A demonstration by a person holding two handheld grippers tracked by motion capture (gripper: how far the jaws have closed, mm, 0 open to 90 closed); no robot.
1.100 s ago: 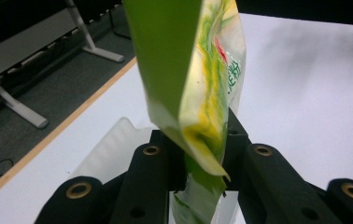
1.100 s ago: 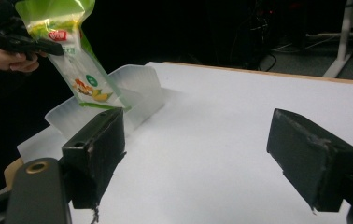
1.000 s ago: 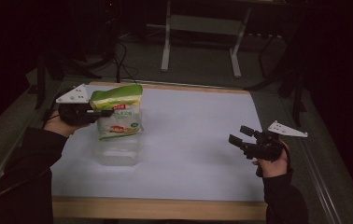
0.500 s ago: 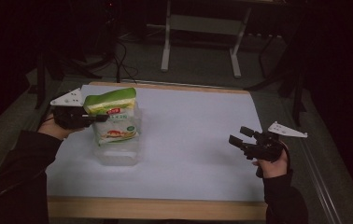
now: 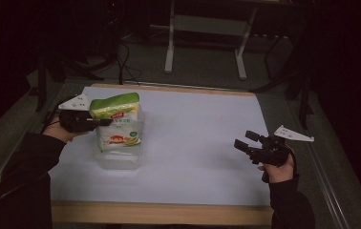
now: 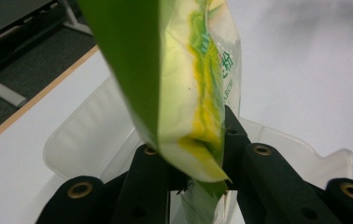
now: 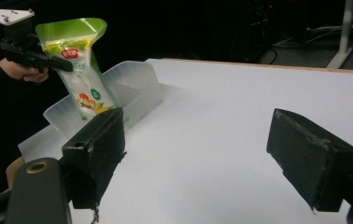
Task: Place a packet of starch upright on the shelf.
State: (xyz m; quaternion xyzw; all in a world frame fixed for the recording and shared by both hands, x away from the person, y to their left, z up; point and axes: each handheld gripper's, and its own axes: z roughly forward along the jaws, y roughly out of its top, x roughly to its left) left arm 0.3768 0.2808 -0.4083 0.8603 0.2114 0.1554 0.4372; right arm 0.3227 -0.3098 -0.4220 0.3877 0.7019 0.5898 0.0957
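A snack bag (image 5: 117, 125) with a green top and a clear printed body hangs upright, its lower end inside a clear plastic container (image 5: 119, 160) on the left of the white table. My left gripper (image 5: 100, 122) is shut on the bag's upper side edge. In the left gripper view the black jaws pinch the bag (image 6: 184, 84) at its seam, above the container (image 6: 83, 140). My right gripper (image 5: 245, 140) is held open over the table's right side with nothing between its jaws. The right gripper view shows that gripper (image 7: 202, 158) facing the bag (image 7: 83, 79), the container (image 7: 135, 86) and the left gripper (image 7: 48, 60).
The white table top (image 5: 197, 138) has a wooden front edge (image 5: 159, 213). Beyond the far edge stand metal table legs (image 5: 170, 38) and cables on a dark floor. A metal rail (image 5: 329, 200) runs along the right side.
My left gripper has shifted slightly left and down with the bag, whose lower end has sunk deeper into the container. The right gripper has not moved.
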